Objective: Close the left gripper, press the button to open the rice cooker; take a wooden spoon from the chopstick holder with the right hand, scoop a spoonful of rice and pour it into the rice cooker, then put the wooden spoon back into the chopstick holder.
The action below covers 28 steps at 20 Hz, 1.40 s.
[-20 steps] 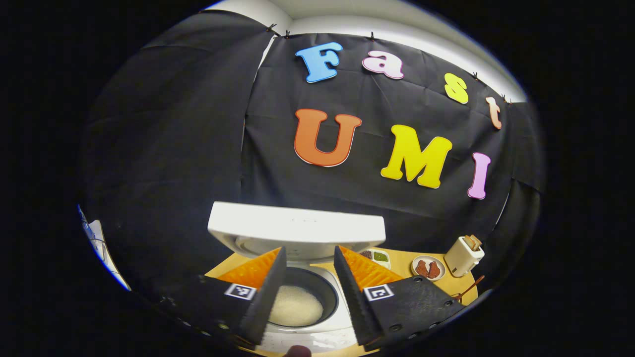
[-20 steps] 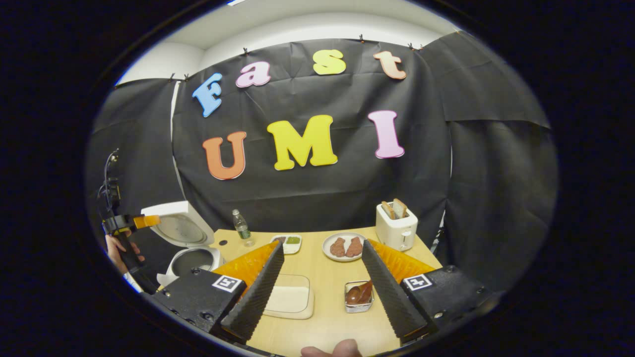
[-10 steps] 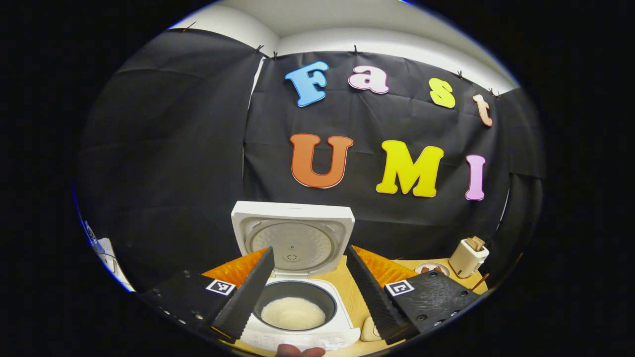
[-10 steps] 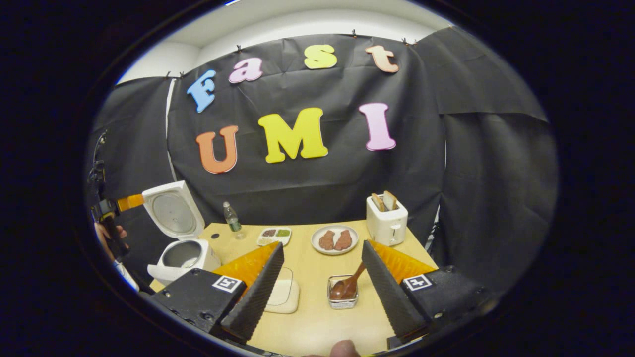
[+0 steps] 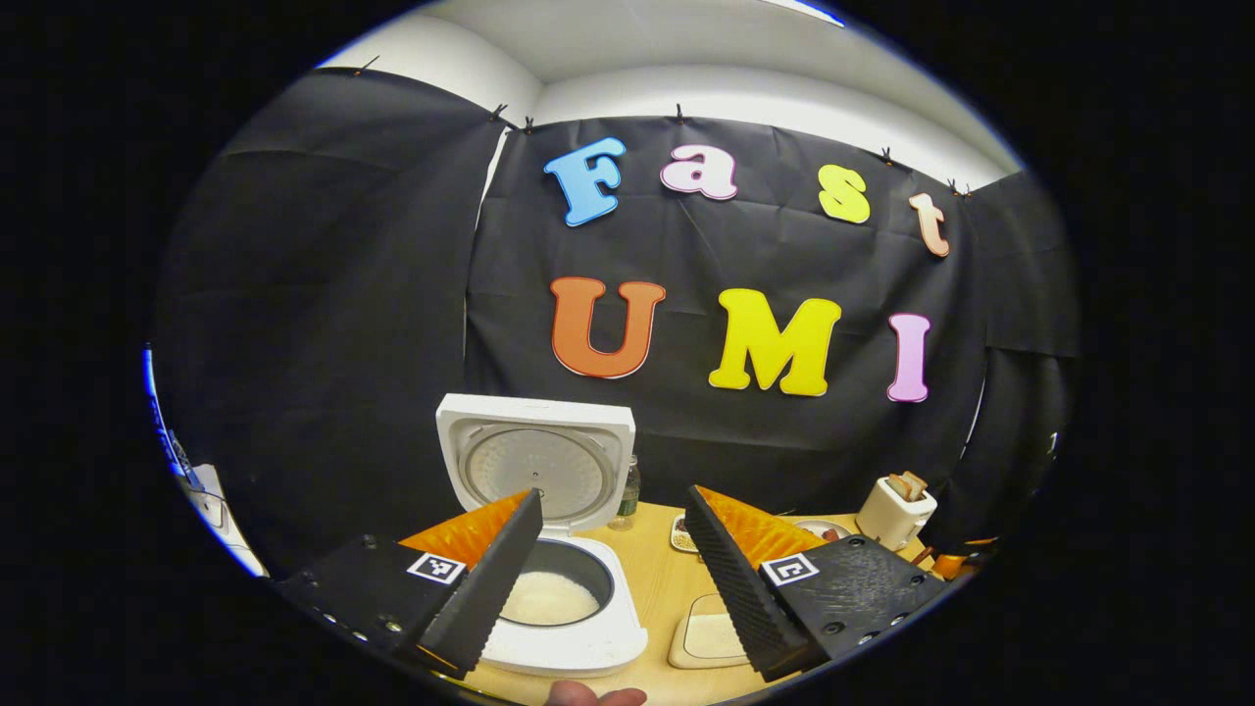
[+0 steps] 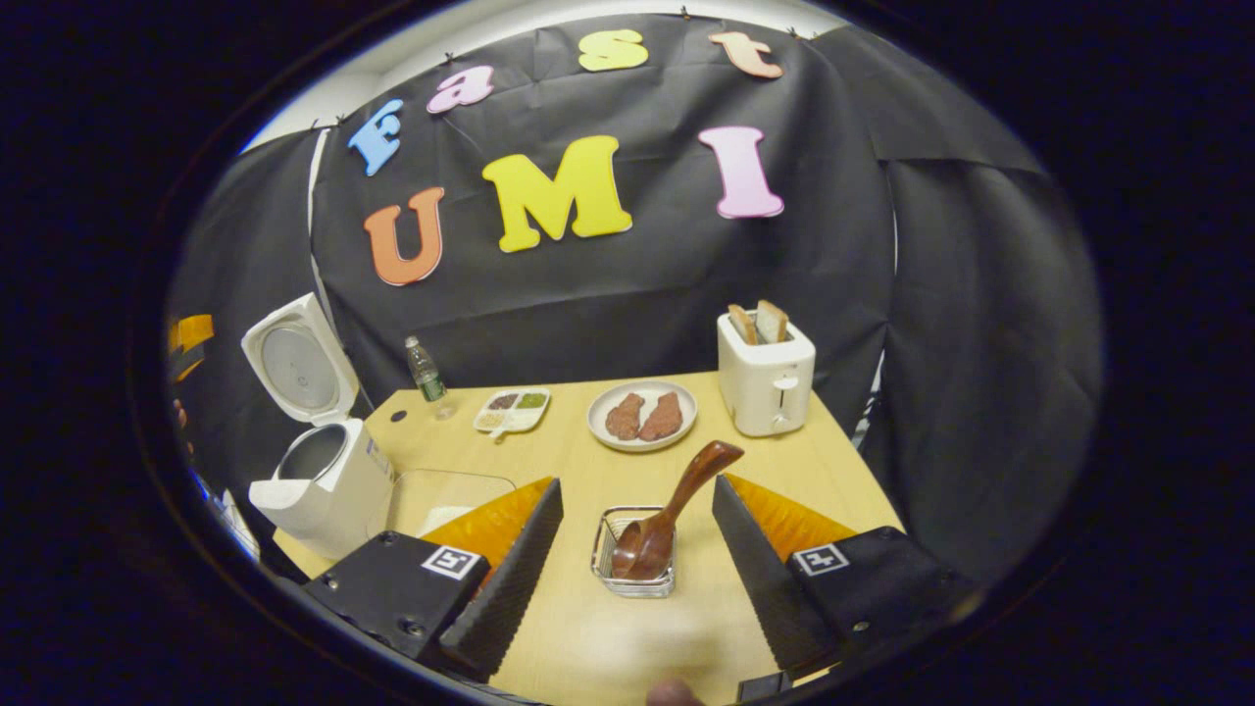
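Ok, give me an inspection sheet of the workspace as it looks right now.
Surface: wooden table, bare at its right side.
Job's things: rice cooker with lid up, rice in its pot; wooden spoon leaning in the chopstick holder; rice tray beside the cooker.
Clutter: toaster with bread, plate of meat, sectioned dish, water bottle.
Grippers: left gripper open, holding nothing; right gripper open, either side of the holder, not touching.
Cables: nothing seen.
Surroundings: black cloth wall.
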Available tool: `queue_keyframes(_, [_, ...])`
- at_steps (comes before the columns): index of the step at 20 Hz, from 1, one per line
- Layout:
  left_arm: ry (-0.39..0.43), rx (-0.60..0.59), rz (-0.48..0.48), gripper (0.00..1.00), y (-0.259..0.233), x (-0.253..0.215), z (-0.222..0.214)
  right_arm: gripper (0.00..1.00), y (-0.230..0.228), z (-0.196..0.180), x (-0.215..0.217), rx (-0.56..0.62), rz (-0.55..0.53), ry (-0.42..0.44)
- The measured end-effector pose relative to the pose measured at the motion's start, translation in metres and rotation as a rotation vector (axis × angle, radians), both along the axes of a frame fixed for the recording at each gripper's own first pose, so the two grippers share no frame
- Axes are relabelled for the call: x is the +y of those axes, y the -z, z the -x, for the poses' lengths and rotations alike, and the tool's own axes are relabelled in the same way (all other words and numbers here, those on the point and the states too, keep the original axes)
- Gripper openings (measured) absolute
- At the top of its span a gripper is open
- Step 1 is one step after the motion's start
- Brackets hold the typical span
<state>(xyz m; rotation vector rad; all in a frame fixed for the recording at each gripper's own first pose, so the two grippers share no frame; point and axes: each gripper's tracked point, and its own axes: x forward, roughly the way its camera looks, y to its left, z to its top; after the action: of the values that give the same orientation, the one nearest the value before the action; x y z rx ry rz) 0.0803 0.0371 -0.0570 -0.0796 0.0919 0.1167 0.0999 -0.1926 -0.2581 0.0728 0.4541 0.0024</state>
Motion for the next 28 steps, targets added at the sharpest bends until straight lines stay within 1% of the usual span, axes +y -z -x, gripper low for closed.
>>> queue_keyframes(1, [0.004, 0.004, -0.013, 0.94, -0.001, -0.005, 0.001, 0.99, 0.014, -0.008, -0.004, 0.025, -0.021, -0.003])
queue_keyframes(2, [0.0, 0.014, -0.032, 0.94, 0.001, -0.007, 0.002, 0.84, 0.026, -0.018, -0.01, 0.045, -0.036, 0.002])
queue_keyframes(3, [-0.007, 0.028, -0.041, 0.94, 0.001, -0.009, 0.002, 0.88, 0.042, -0.027, -0.017, 0.066, -0.054, 0.012])
queue_keyframes(4, [-0.017, 0.033, -0.038, 0.94, -0.001, -0.009, 0.002, 0.76, 0.054, -0.035, -0.021, 0.082, -0.075, 0.018])
queue_keyframes(5, [-0.032, 0.035, -0.029, 0.94, -0.003, -0.01, 0.004, 0.83, 0.066, -0.042, -0.022, 0.099, -0.087, 0.018])
queue_keyframes(6, [-0.045, 0.042, -0.024, 0.94, 0.0, -0.011, 0.005, 0.79, 0.076, -0.05, -0.024, 0.113, -0.087, 0.011])
queue_keyframes(7, [-0.059, 0.053, -0.028, 0.94, 0.002, -0.011, 0.007, 0.68, 0.085, -0.056, -0.027, 0.129, -0.088, 0.008])
queue_keyframes(8, [-0.077, 0.063, -0.037, 0.94, 0.003, -0.008, 0.011, 0.71, 0.09, -0.062, -0.028, 0.14, -0.108, 0.004])
queue_keyframes(9, [-0.1, 0.065, -0.044, 0.94, 0.002, -0.004, 0.016, 0.69, 0.094, -0.069, -0.028, 0.15, -0.123, 0.003])
queue_keyframes(10, [-0.117, 0.066, -0.043, 0.94, 0.003, -0.002, 0.02, 0.54, 0.098, -0.073, -0.029, 0.155, -0.135, 0.001])
queue_keyframes(11, [-0.127, 0.072, -0.042, 0.94, 0.005, -0.001, 0.023, 0.5, 0.099, -0.077, -0.029, 0.157, -0.147, -0.001])
queue_keyframes(12, [-0.138, 0.087, -0.048, 0.94, 0.01, 0.0, 0.025, 0.5, 0.099, -0.08, -0.028, 0.156, -0.156, -0.005])
queue_keyframes(13, [-0.149, 0.099, -0.058, 0.94, 0.013, 0.001, 0.029, 0.46, 0.101, -0.081, -0.028, 0.159, -0.162, -0.007])
queue_keyframes(14, [-0.154, 0.103, -0.063, 0.95, 0.015, 0.003, 0.03, 0.26, 0.1, -0.082, -0.027, 0.162, -0.174, -0.012])
queue_keyframes(15, [-0.158, 0.103, -0.062, 0.94, 0.015, 0.004, 0.032, 0.33, 0.1, -0.08, -0.028, 0.165, -0.176, -0.007])
queue_keyframes(16, [-0.156, 0.103, -0.056, 0.94, 0.015, 0.004, 0.032, 0.29, 0.099, -0.078, -0.027, 0.169, -0.178, -0.009])
queue_keyframes(20, [-0.142, 0.107, -0.035, 0.94, 0.022, 0.005, 0.032, 0.22, 0.092, -0.062, -0.015, 0.178, -0.171, -0.021])
queue_keyframes(25, [-0.111, 0.078, -0.022, 0.95, 0.021, 0.017, 0.033, 0.21, 0.09, -0.042, -0.006, 0.198, -0.081, -0.016])
queue_keyframes(27, [-0.103, 0.068, -0.02, 0.94, 0.02, 0.029, 0.035, 0.2, 0.08, -0.042, -0.007, 0.175, -0.051, 0.009])
queue_keyframes(28, [-0.097, 0.061, -0.015, 0.94, 0.018, 0.035, 0.037, 0.17, 0.072, -0.045, -0.008, 0.154, -0.041, 0.03])
